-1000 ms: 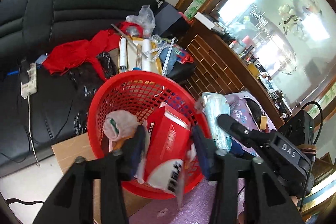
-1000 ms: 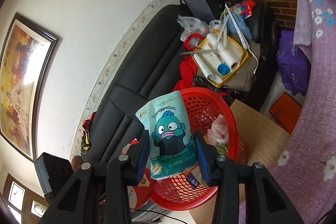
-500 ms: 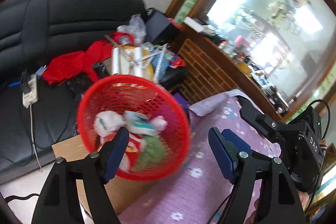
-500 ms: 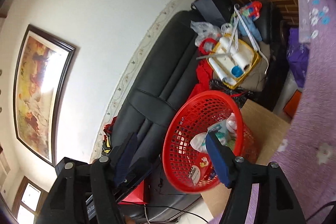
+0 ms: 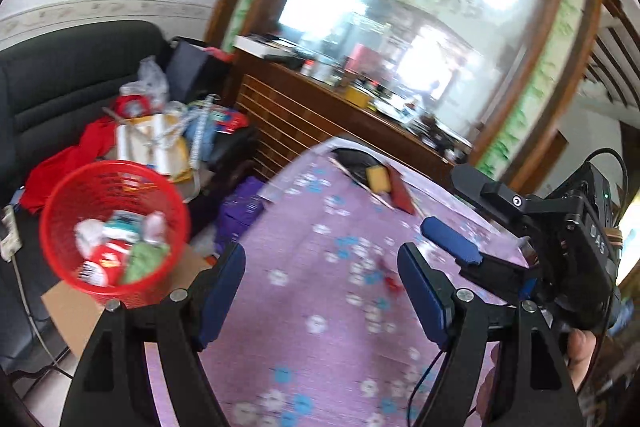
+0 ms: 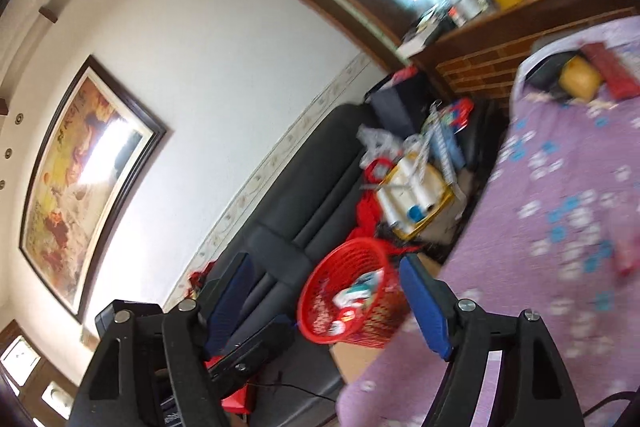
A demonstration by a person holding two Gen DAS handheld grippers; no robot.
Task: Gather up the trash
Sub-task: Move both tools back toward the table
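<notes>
A red mesh basket (image 5: 72,195) stands on a cardboard sheet beside the table and holds several wrappers, among them a red packet (image 5: 102,261) and a teal pouch (image 5: 124,219). It also shows in the right wrist view (image 6: 320,291). My left gripper (image 5: 320,291) is open and empty over the purple flowered tablecloth (image 5: 320,339), to the right of the basket. My right gripper (image 6: 324,299) is open and empty, its blue pads framing the basket from above; it also shows in the left wrist view (image 5: 450,241). A small red scrap (image 5: 390,283) lies on the cloth.
A black sofa (image 6: 320,195) behind the basket carries red cloth, a yellow tray of white rolls (image 6: 416,195) and bags. A yellow sponge (image 5: 378,177) and a red flat piece (image 5: 400,187) lie at the table's far end. A brick-fronted wooden counter (image 5: 304,111) stands beyond.
Both grippers opened and dropped the red packet and the teal pouch into the basket. Both then swung up and right, away from the basket and over the table.
</notes>
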